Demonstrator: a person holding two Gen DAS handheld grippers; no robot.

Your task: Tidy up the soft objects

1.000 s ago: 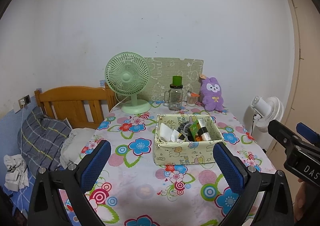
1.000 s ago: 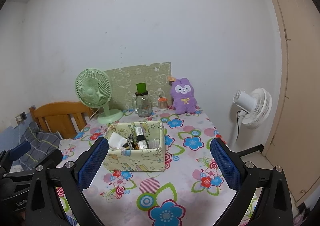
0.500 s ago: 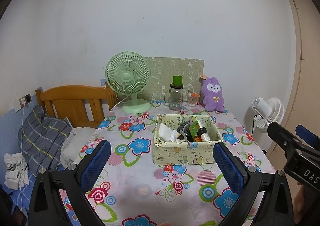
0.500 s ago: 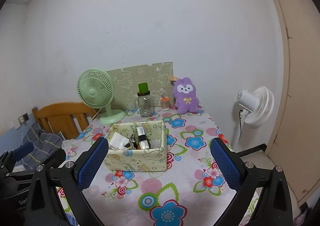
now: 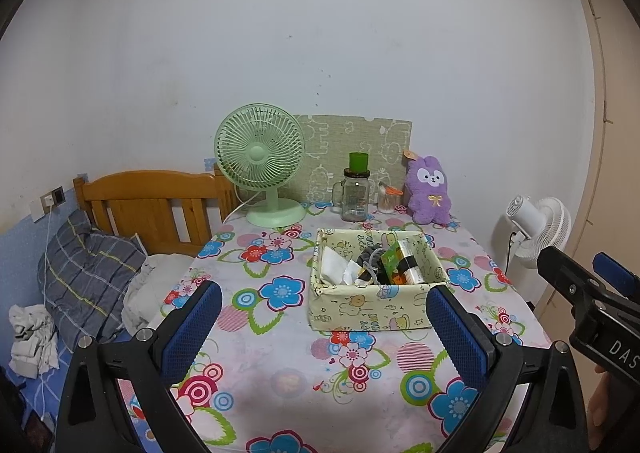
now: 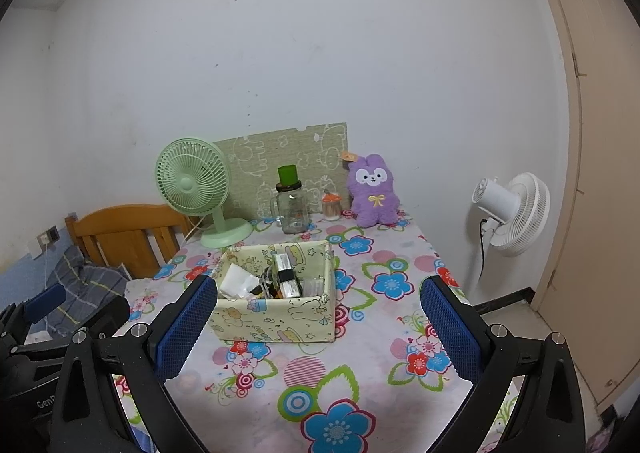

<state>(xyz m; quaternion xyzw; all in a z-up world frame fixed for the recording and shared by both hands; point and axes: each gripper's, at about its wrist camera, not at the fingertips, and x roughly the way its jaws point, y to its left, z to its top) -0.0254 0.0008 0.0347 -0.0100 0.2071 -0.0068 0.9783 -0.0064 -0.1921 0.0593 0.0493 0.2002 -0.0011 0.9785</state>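
- At the far edge of the bench (image 5: pixel 280 365), against the wall, the purple plush rabbit (image 5: pixel 430 191) sits upright, just beside a small jar (image 5: pixel 387 200) and near a glass mug (image 5: pixel 355 195).
- Left gripper (image 5: pixel 320 327) and right gripper (image 6: pixel 318 327) both hang wide open and empty above the near side of the bench, well short of the rabbit.
- My judgement: the reach comes next. Go in on the right, past the fabric box (image 6: pixel 276 301), and pinch the rabbit's body rather than an ear, keeping clear of the mug.
- Inside the box lie white paper, a dark cord-like tangle, a green packet and a silver-black cylinder; it is fairly full.
- A green fan (image 5: pixel 262 163) stands left of the mug.
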